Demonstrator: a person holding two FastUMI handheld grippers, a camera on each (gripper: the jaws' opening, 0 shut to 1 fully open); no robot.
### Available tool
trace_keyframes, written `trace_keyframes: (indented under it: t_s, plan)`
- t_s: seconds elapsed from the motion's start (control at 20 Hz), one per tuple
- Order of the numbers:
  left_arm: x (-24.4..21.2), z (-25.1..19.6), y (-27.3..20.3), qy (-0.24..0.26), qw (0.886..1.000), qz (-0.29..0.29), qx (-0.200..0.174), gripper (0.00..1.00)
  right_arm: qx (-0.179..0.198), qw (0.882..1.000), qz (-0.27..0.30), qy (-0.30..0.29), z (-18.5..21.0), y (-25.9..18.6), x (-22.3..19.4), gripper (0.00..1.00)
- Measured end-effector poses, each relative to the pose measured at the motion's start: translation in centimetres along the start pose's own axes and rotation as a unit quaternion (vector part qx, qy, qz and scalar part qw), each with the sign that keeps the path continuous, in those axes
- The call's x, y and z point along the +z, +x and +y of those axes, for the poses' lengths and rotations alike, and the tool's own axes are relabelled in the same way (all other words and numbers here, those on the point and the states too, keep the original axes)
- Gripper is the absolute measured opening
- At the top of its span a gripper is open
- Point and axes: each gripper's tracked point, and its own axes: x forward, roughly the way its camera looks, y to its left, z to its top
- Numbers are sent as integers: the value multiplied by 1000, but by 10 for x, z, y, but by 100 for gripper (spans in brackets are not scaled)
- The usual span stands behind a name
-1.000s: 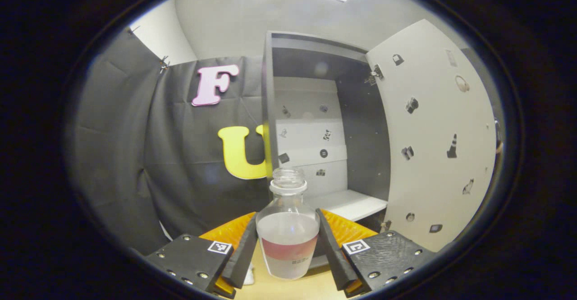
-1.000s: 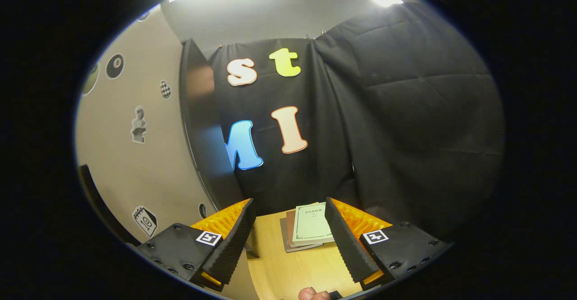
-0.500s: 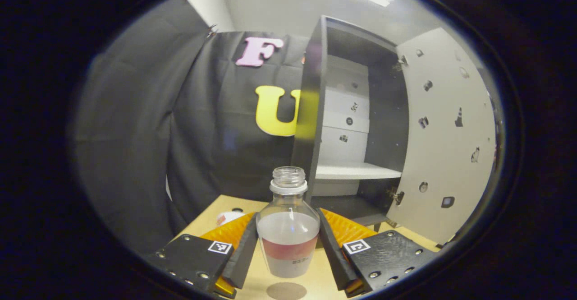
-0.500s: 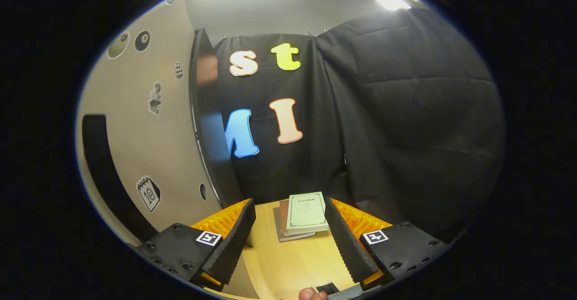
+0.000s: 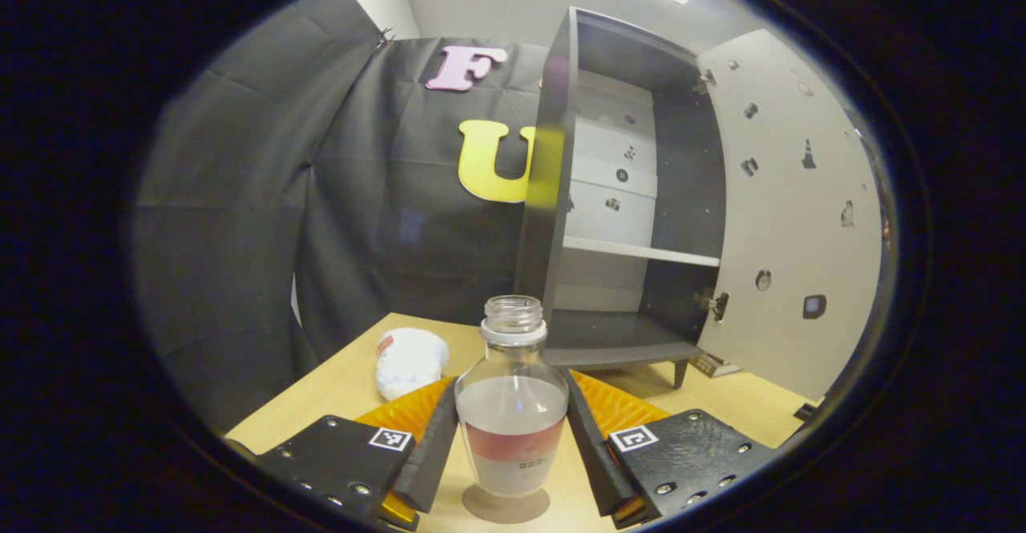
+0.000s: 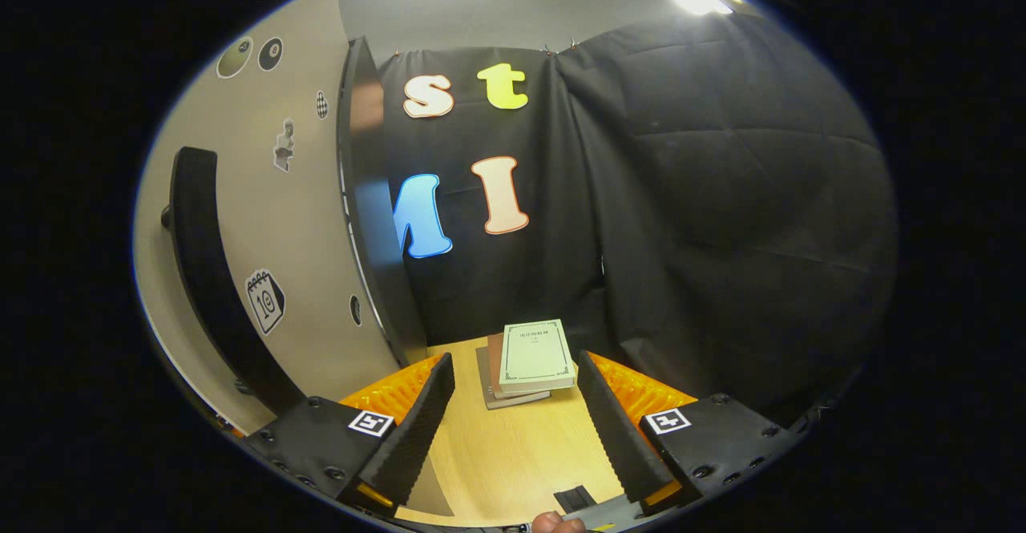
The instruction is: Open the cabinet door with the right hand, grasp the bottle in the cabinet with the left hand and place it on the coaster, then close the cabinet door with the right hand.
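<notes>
While the left gripper (image 5: 511, 445) holds the bottle (image 5: 511, 409) between its two fingers, both black pads press against the glass sides, so the jaws stand only as wide as the bottle. The bottle is upright, capless, with clear liquid in its lower part and a red band on its label. Its base sits over the coaster (image 5: 506, 505), a round brown disc on the table (image 5: 337, 389); whether the base touches the disc or hangs just above it cannot be told. Behind the bottle stands the cabinet (image 5: 553, 196), dark inside, with one white shelf and a bare floor. The door (image 5: 789, 220) is swung wide open on the right, its pale inner face dotted with small stickers. A white pouch (image 5: 410, 361) lies on the table to the left of the bottle, near the cloth wall.

In the right gripper view the right gripper (image 6: 517, 421) is spread wide with nothing between its fingers. It hovers over the table (image 6: 513, 461), just beside the door (image 6: 272, 220), whose black handle (image 6: 212, 276) curves down the pale face at left. A stack of books (image 6: 529, 361) lies ahead against the wall. A fingertip (image 6: 549, 522) shows at the bottom edge.
</notes>
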Motion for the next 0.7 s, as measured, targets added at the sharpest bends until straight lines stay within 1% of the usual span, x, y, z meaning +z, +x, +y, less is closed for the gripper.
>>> trace_keyframes:
  t_s: [0.1,0.2,0.25,0.3,0.35,0.4,0.45,0.5,0.55,0.65,0.7]
  plan:
    - [-28,-11,2,22,1000,12,-3,74,-2,1000,7,-13,-3,-5,-5,98]
    - [-45,-18,4,53,998,16,-4,72,-3,1000,18,-19,-6,-11,-11,98]
    - [-53,-19,3,65,998,18,-5,72,-5,1000,22,-20,-7,-13,-13,92]
    - [-60,-20,5,77,997,22,-3,72,-8,999,26,-20,-8,-14,-16,98]
    - [-64,-16,9,86,996,22,2,76,-10,999,30,-22,-8,-14,-18,98]
    - [-65,-15,12,93,995,20,3,72,-7,999,36,-27,-5,-15,-22,98]
    - [-66,-15,15,95,995,18,3,73,-6,998,43,-35,-3,-14,-26,98]
    - [-67,-16,13,94,995,15,0,73,-4,998,50,-44,-1,-15,-31,92]
    - [-69,-14,10,98,995,17,-1,74,-4,997,55,-51,-1,-15,-33,98]
    - [-79,-15,11,96,995,32,-6,74,-9,996,65,-56,-3,-16,-43,98]
    - [-81,-12,11,97,995,32,-1,74,-10,996,69,-53,-3,-18,-46,98]
